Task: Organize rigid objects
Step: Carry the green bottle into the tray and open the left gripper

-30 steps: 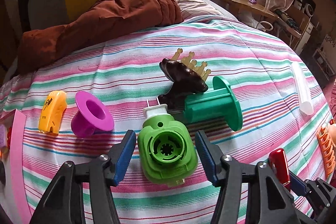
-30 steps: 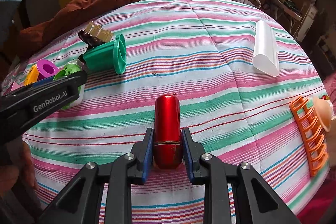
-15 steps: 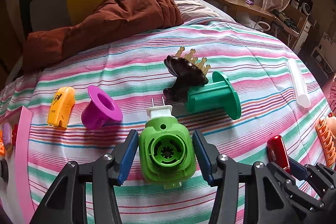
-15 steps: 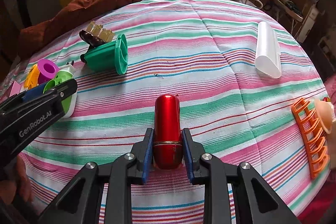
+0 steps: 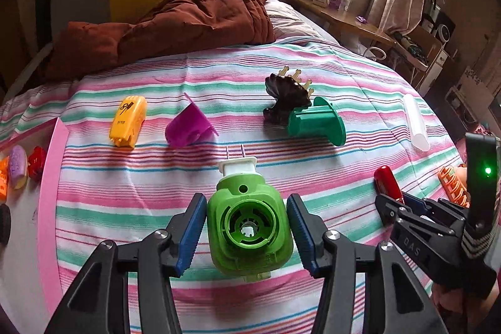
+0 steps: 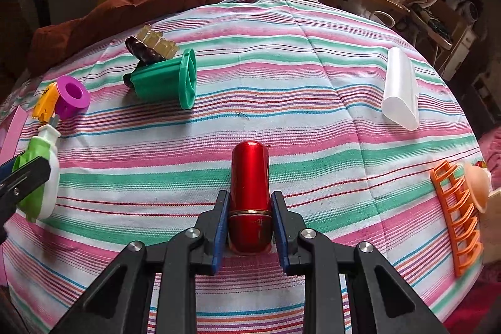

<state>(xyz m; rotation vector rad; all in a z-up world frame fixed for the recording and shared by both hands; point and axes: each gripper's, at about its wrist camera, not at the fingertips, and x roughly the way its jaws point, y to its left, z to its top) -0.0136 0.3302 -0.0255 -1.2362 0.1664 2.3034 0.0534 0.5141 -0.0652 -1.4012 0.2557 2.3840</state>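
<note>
Nearest, the left gripper [image 5: 247, 232] held a green plug-in device [image 5: 249, 229] between wide jaws, blue pads against its flanks, white prongs pointing away. The right gripper [image 6: 250, 227] clamped a red lipstick-like tube [image 6: 250, 196] near its base, the tip jutting beyond the narrow jaws. Carrying each well probably meant a level, firm grip. Farther across the striped bed [image 6: 281, 52] lay a green spool [image 6: 169, 83].

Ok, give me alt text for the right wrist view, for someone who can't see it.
The right gripper is shut on a red metallic tube above a striped bedspread. To the left lie a green spool and a purple cup; at the left edge the left gripper's jaw flanks a green plug-in device. A white tube and orange rack lie to the right.
</note>
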